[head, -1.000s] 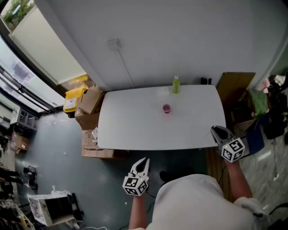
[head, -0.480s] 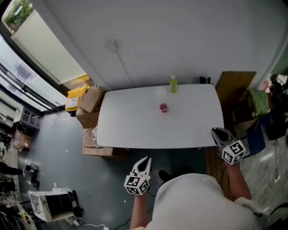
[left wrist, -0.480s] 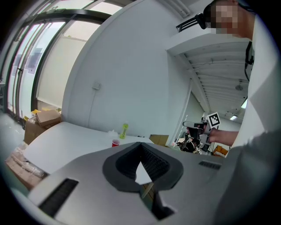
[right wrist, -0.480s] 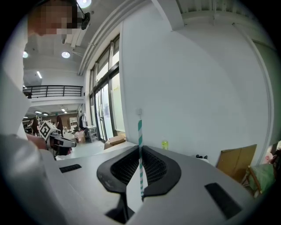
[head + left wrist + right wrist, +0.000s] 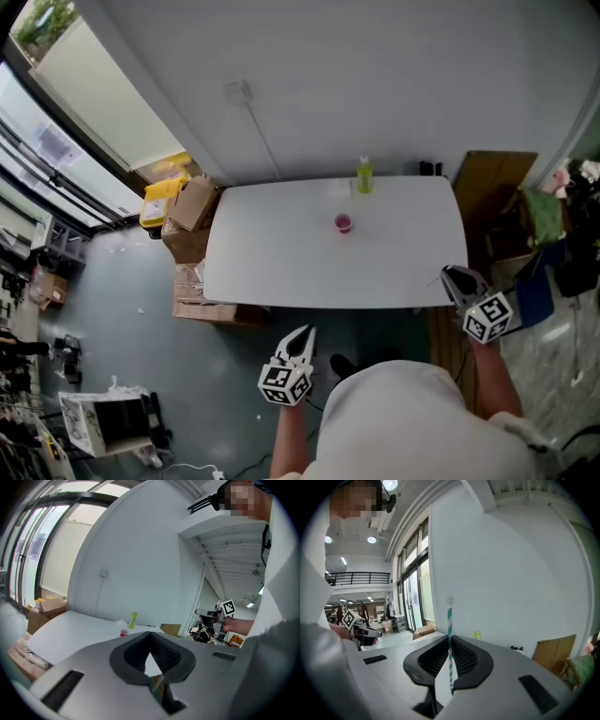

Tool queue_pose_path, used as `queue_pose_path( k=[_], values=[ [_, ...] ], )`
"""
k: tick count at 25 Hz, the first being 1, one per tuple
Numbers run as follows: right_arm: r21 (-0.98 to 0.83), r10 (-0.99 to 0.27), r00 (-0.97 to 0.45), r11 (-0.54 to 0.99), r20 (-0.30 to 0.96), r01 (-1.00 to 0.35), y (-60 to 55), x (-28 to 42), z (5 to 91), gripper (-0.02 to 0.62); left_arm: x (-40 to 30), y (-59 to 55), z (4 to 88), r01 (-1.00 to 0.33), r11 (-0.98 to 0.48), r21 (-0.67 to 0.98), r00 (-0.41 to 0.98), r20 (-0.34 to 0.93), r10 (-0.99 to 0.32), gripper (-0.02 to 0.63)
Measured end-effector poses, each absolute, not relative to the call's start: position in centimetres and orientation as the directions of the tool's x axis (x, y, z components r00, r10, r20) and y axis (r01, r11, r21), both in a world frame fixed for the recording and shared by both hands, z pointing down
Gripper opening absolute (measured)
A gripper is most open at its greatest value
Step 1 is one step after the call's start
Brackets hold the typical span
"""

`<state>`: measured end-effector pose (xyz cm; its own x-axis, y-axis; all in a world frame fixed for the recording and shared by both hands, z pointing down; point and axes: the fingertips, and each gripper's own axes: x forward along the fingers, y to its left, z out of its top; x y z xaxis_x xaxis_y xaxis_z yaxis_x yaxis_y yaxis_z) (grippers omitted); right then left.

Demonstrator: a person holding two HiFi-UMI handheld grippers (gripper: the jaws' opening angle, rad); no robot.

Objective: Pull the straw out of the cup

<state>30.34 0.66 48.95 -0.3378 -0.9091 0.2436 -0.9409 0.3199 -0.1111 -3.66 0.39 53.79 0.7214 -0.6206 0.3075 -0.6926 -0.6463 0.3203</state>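
A small red cup (image 5: pixel 343 223) stands on the white table (image 5: pixel 281 272), right of its middle; no straw shows in it. My right gripper (image 5: pixel 457 278) hangs off the table's near right corner. In the right gripper view it (image 5: pixel 450 641) is shut on a green-and-white striped straw (image 5: pixel 450 620) that stands upright between the pads. My left gripper (image 5: pixel 302 337) is below the table's near edge, its jaws shut with nothing between them (image 5: pixel 150 637). The cup (image 5: pixel 123 632) lies far ahead in the left gripper view.
A yellow-green bottle (image 5: pixel 364 175) stands at the table's far edge behind the cup. Cardboard boxes (image 5: pixel 192 206) and a yellow case (image 5: pixel 157 204) are stacked left of the table. A brown board (image 5: pixel 492 187) leans at the right. A wall backs the table.
Both grippers have drifted only slightly and keep their grip states. The straw stays in the right gripper. The cup and bottle have not moved on the table.
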Motion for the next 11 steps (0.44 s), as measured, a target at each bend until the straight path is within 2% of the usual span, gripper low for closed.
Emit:
queue_pose_path(
  k=[11],
  values=[
    [-0.112,-0.912,-0.335,0.317,0.238,-0.942,0.30,29.87,48.95,0.049,-4.16,-0.14,53.99,-0.689,-0.649,0.323,0.724,0.309,-0.616,0.002]
  ],
)
